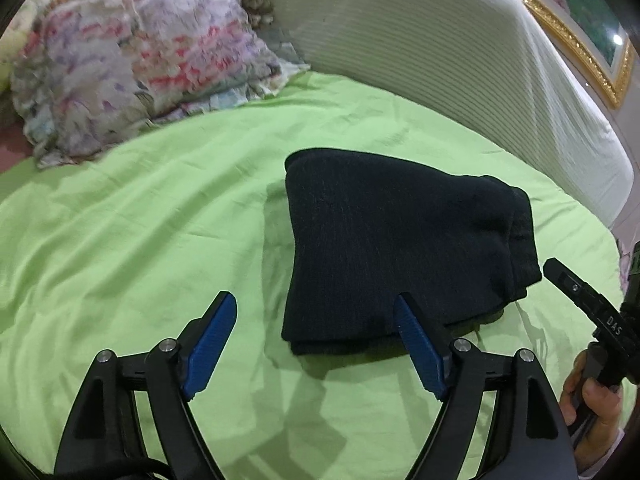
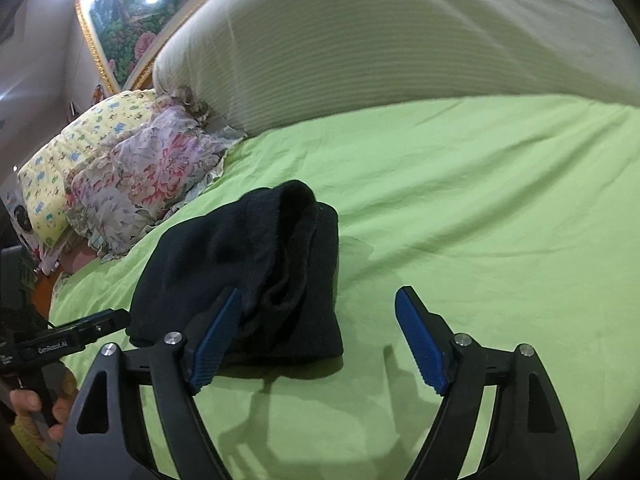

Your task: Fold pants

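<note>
Dark pants (image 1: pixel 400 248), folded into a thick compact bundle, lay in the middle of a green sheet (image 1: pixel 140 240), with the open edges of the layers turned toward the right side. Just near of the bundle hung the left gripper (image 1: pixel 316 344), blue pads (image 1: pixel 212 344) spread wide, nothing between them; the right pad overlapped the near edge of the pants in the view, contact not possible to tell. A little to the right was the right gripper (image 2: pixel 320 336), also wide open and empty, its left pad in front of the near right corner of the bundle. At the right edge of the left view showed a hand (image 1: pixel 592 404) around the handle of the right tool. Far to the left lay a flowered pillow (image 2: pixel 148 184) and a yellow printed one (image 2: pixel 72 160). Along the far side stood a pale striped headboard (image 2: pixel 360 48), and behind it a gold-framed picture (image 2: pixel 120 20).
</note>
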The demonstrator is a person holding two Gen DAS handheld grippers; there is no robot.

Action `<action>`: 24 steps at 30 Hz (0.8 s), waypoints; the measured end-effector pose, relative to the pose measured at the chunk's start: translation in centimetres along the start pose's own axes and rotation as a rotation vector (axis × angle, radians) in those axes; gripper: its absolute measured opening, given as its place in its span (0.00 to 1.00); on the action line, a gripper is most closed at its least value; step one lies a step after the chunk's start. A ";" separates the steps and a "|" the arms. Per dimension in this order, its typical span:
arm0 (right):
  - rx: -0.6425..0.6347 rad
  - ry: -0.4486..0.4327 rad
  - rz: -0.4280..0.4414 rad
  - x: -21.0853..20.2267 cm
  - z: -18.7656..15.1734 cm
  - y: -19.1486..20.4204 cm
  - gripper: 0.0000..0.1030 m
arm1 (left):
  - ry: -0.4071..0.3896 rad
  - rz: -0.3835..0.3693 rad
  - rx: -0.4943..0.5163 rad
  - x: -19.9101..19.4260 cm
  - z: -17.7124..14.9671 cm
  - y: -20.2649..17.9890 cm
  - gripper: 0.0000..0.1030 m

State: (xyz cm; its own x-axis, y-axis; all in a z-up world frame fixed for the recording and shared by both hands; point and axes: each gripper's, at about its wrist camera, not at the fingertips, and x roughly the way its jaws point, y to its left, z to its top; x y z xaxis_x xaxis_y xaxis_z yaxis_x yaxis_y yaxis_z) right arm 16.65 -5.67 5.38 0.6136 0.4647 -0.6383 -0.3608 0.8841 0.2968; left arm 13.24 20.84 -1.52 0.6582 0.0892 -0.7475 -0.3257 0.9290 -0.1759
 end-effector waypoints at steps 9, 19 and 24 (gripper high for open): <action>-0.195 -0.044 -0.027 -1.7 -2.6 4.5 0.87 | -0.002 0.025 0.000 -1.2 -1.9 -0.6 0.82; -0.320 -0.014 -0.046 -0.3 -4.1 7.3 0.92 | -0.006 0.078 0.032 -1.1 -3.3 -0.8 0.82; -0.325 0.001 -0.050 0.3 -4.6 7.5 0.92 | 0.007 0.101 0.046 -0.4 -3.5 -0.9 0.83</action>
State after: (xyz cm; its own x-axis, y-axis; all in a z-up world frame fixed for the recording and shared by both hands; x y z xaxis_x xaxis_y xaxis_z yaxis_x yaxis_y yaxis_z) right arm 10.84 0.84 4.14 0.6356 0.4210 -0.6471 -0.5354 0.8443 0.0233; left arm 10.83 18.72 -3.30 0.6186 0.1806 -0.7647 -0.3581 0.9311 -0.0698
